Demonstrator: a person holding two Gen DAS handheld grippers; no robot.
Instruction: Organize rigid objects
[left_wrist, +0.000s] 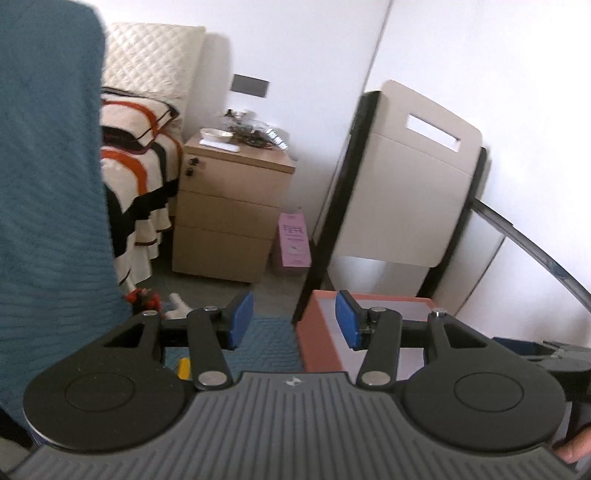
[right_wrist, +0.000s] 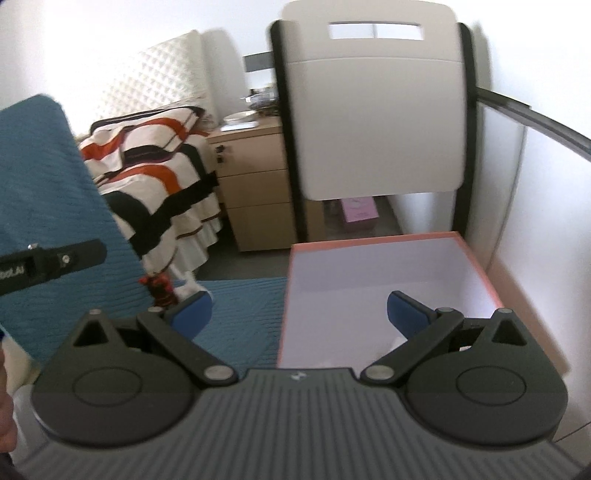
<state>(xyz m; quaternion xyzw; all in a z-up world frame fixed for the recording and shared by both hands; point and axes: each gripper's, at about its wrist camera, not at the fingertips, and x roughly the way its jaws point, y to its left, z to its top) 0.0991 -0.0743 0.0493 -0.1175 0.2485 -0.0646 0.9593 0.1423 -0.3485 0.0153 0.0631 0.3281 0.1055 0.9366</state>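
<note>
An orange box (right_wrist: 476, 258) with a white inside stands open on a teal cloth (right_wrist: 243, 314); it looks empty where I can see into it. It also shows in the left wrist view (left_wrist: 314, 332). My left gripper (left_wrist: 294, 320) is open and empty, above the box's left edge. My right gripper (right_wrist: 300, 312) is wide open and empty, over the box's near left side. A small red and black object (right_wrist: 159, 286) and a white one lie at the cloth's far edge, also in the left wrist view (left_wrist: 146, 300). A yellow thing (left_wrist: 183, 368) peeks out under the left gripper.
A folded white chair (right_wrist: 373, 122) leans on the wall behind the box. A wooden drawer unit (left_wrist: 229, 206) with clutter on top stands beside a bed with a striped blanket (left_wrist: 136, 155). A pink carton (left_wrist: 293, 240) is on the floor. A teal-covered upright surface (left_wrist: 48, 184) rises at left.
</note>
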